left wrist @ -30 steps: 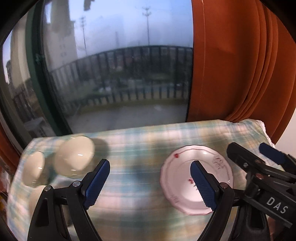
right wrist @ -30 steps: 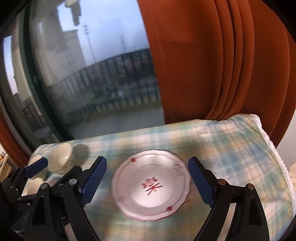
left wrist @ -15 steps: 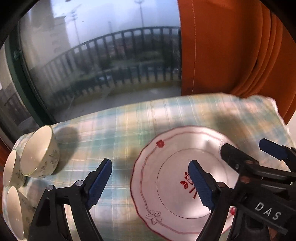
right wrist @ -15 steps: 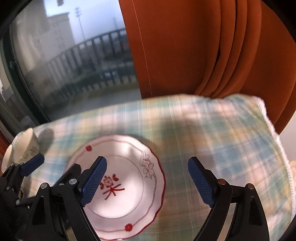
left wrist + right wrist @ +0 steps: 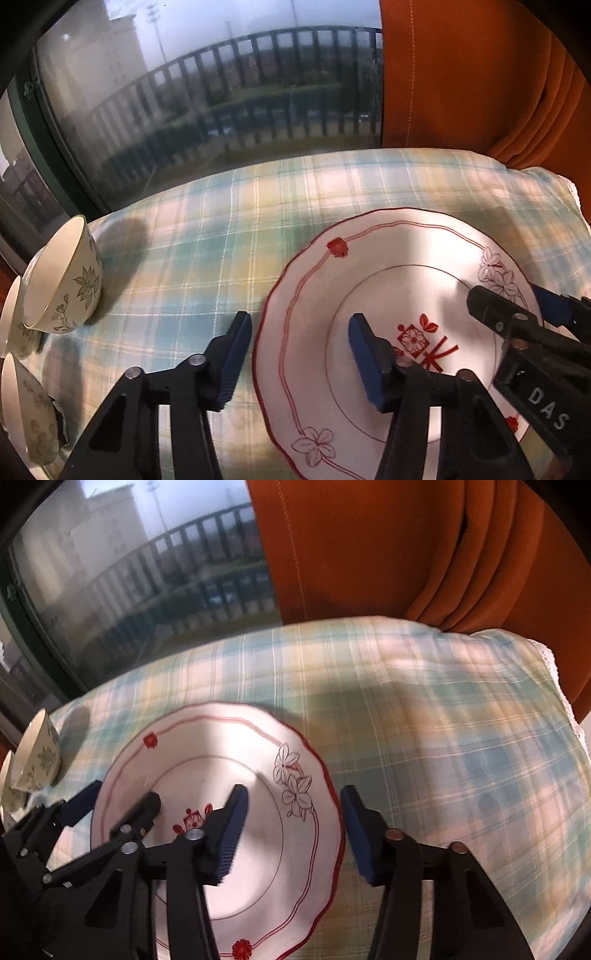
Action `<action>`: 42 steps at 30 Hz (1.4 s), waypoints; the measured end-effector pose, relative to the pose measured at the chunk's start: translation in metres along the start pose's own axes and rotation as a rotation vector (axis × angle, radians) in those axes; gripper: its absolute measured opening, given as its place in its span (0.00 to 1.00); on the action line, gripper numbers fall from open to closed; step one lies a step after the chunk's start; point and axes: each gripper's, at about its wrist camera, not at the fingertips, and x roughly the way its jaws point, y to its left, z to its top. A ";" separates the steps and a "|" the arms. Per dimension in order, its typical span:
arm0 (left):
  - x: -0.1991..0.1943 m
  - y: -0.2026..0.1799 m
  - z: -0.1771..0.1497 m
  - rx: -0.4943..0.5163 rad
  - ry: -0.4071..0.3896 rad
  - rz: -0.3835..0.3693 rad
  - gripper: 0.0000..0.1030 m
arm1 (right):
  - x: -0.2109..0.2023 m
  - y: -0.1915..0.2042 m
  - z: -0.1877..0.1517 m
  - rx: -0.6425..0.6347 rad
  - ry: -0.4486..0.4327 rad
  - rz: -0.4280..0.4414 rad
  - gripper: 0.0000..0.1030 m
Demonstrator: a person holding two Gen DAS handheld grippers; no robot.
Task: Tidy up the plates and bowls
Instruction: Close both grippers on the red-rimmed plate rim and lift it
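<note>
A white plate with a red rim and flower marks lies on the plaid cloth, in the left wrist view [image 5: 391,291] and the right wrist view [image 5: 207,760]. My left gripper [image 5: 299,356] is open and straddles the plate's left rim, one finger over the plate and one outside. My right gripper [image 5: 291,830] is open and straddles the plate's right rim. The right gripper also shows in the left wrist view [image 5: 517,321]. Three cream bowls with grey flowers stand at the cloth's left edge; the nearest upright one [image 5: 62,280] also shows in the right wrist view [image 5: 35,753].
The plaid tablecloth [image 5: 443,738] covers the table, with its right edge [image 5: 569,716] close by. A window [image 5: 203,92] and an orange curtain [image 5: 406,546] stand behind the table.
Both grippers have come down and closer to the plate, and their jaws have narrowed. Each now straddles one side of the plate's rim. The bowls have not moved.
</note>
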 end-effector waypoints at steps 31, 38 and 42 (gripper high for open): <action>-0.054 0.062 -0.072 -0.057 0.055 0.066 0.52 | -0.006 0.098 -0.043 -0.365 0.159 0.029 0.55; -0.051 0.065 -0.067 -0.047 0.051 0.061 0.52 | -0.004 0.098 -0.041 -0.345 0.138 0.029 0.53; -0.053 0.070 -0.068 -0.070 0.075 0.033 0.52 | -0.007 0.101 -0.041 -0.325 0.142 0.012 0.53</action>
